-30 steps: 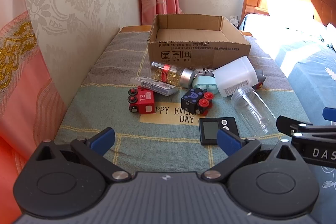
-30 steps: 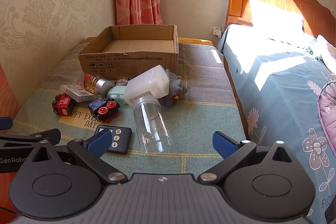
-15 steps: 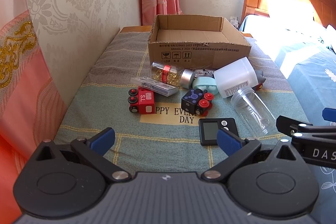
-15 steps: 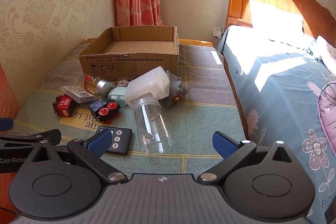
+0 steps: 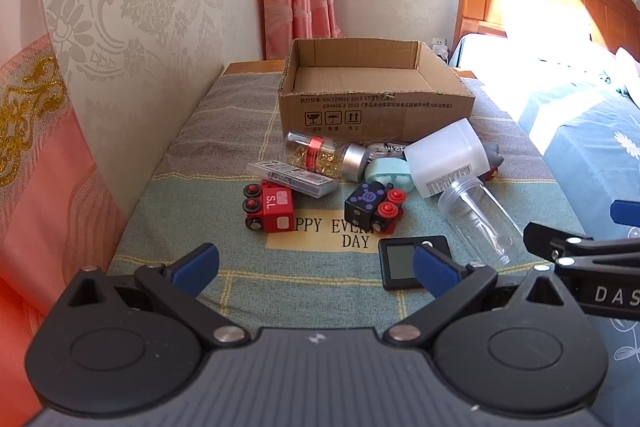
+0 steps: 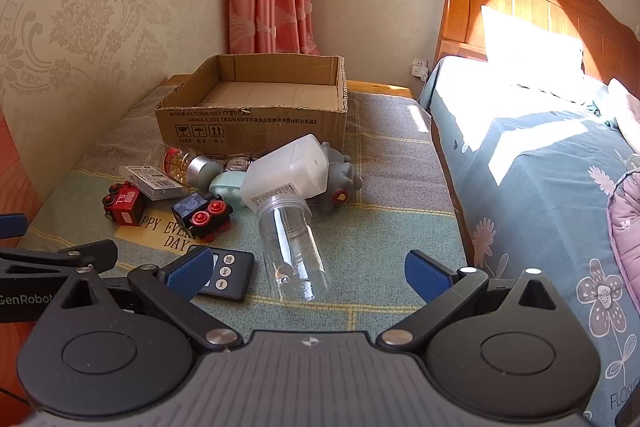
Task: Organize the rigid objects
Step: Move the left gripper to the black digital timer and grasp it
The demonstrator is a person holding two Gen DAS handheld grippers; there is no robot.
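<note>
An empty cardboard box (image 5: pixel 376 107) sits on the cloth-covered table (image 5: pixel 224 131) behind a clutter of clear jar (image 6: pixel 294 247), red toy train (image 5: pixel 269 205) and black timer (image 5: pixel 404 263), while left gripper (image 5: pixel 316 263) and right gripper (image 6: pixel 308 273) hover wide open, holding nothing.

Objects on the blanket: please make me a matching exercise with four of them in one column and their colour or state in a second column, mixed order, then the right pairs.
Column one:
1. toy train car marked S.L
2. cardboard box
3. long plastic jar
4. small timer

Column two:
A. clear, lying on its side
B. black, flat, nearest the tools
C. red, with black wheels
D. brown, open on top, nothing visible inside

Pairs: 1-C, 2-D, 3-A, 4-B
</note>
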